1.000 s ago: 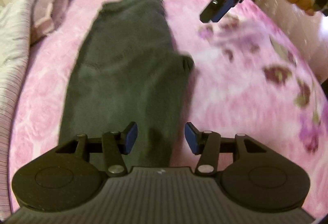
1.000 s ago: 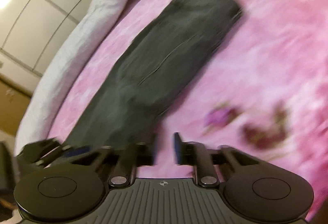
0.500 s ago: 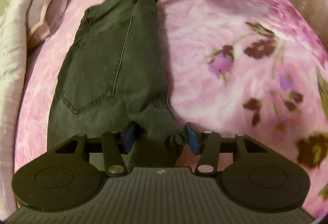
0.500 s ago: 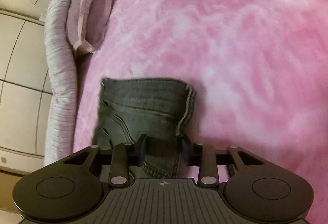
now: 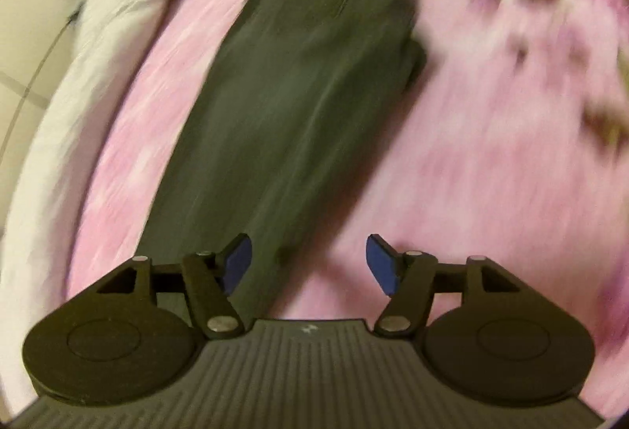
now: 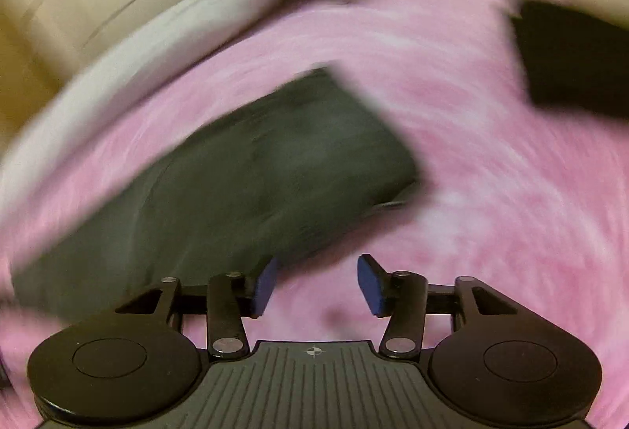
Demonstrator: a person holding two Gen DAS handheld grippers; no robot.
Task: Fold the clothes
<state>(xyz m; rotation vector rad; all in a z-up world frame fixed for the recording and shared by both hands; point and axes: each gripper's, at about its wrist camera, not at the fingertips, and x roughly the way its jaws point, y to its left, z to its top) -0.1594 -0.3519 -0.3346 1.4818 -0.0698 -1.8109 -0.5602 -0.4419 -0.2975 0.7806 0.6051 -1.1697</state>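
No readable writing showed anywhere; both views were smeared with motion blur. One pair of dark grey jeans (image 5: 298,83) lay flat and lengthwise on the pink bedspread (image 5: 471,173), folded into a long strip. The left gripper (image 5: 308,264) hovered above the near end, its two blue-padded fingers (image 5: 238,260) spread wide, nothing between them. From the right wrist view the jeans (image 6: 243,177) ran off to the left, and the right gripper (image 6: 316,285) was also spread open over bare pink cover, holding nothing. One black garment (image 6: 574,59) sat well apart at the far right. A pale rumpled blanket (image 5: 78,83) edged the bed's left side.
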